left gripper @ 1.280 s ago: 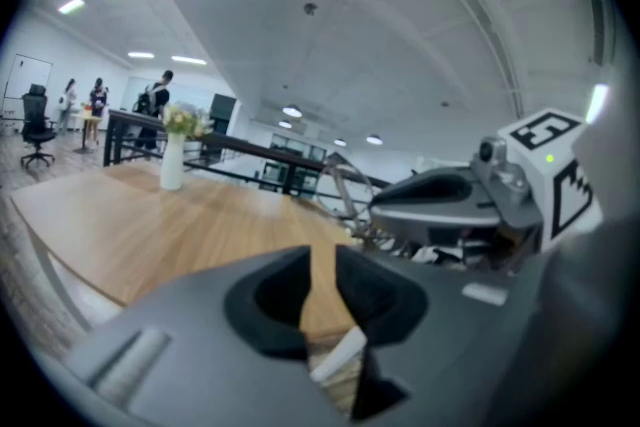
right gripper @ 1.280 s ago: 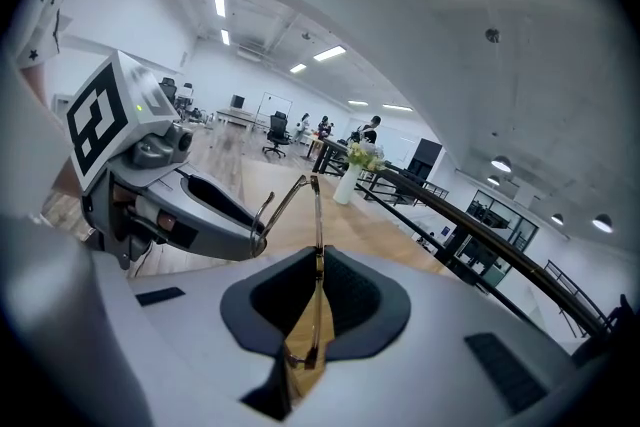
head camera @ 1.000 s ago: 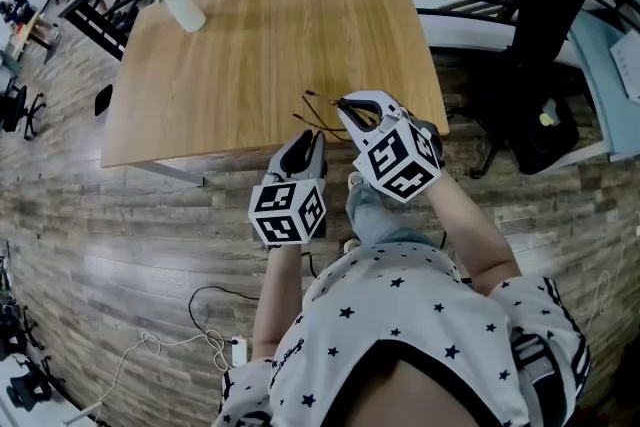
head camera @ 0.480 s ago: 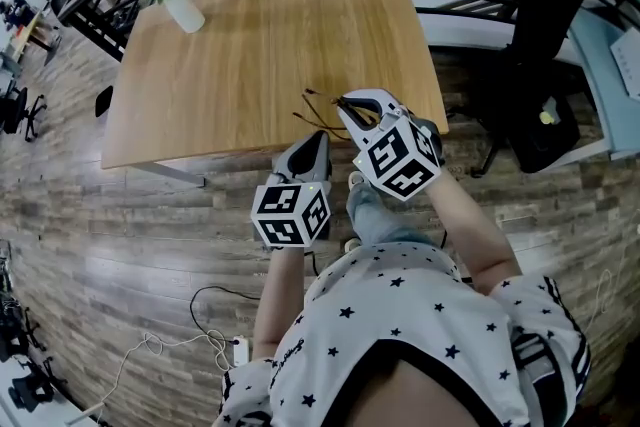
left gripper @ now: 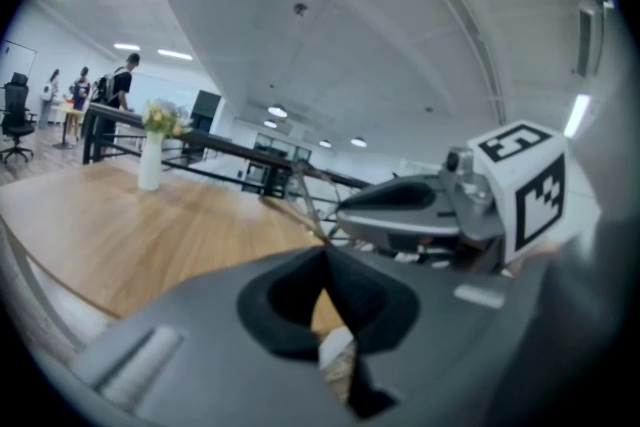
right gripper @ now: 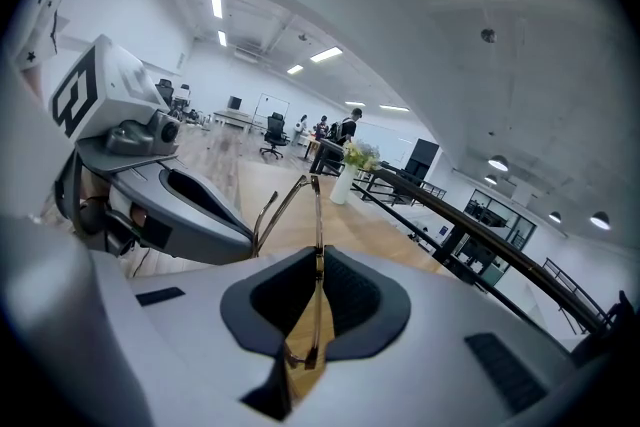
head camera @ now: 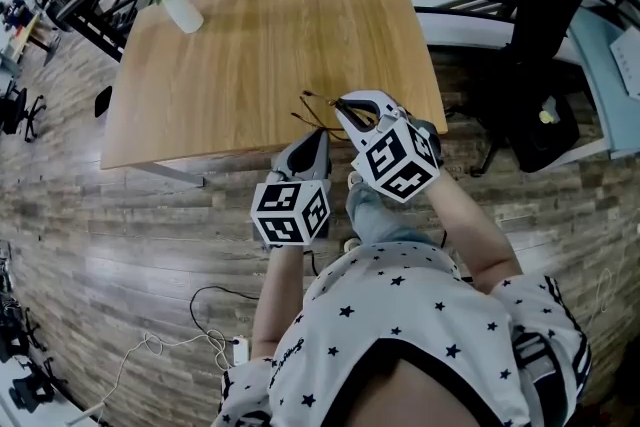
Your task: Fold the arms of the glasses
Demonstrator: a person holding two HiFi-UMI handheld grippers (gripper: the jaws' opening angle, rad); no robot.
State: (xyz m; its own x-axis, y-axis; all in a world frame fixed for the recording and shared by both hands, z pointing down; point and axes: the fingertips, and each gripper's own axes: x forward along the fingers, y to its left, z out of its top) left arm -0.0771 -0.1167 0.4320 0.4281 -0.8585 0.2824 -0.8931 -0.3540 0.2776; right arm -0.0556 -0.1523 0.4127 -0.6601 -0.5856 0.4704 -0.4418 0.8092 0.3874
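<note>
Thin gold-framed glasses (head camera: 312, 111) hang just above the wooden table's (head camera: 250, 45) near edge. My right gripper (head camera: 341, 106) is shut on their frame; in the right gripper view one arm of the glasses (right gripper: 312, 215) runs forward out of the jaw seam of that gripper (right gripper: 318, 257). My left gripper (head camera: 318, 138) sits just below and left of them, jaws shut. In the left gripper view a thin glasses arm (left gripper: 296, 208) leads straight into the closed seam of the left gripper (left gripper: 326, 251). The right gripper (left gripper: 400, 202) lies close alongside.
A white vase with flowers (head camera: 180, 5) stands at the table's far left corner. A black office chair (head camera: 540, 65) is to the right of the table. Cables (head camera: 200, 315) lie on the wooden floor by the person's left side. A metal railing runs behind the table.
The left gripper's jaws, apart one second ago, have come together at the glasses' arm, and it has edged slightly toward the right gripper. The right gripper has held still.
</note>
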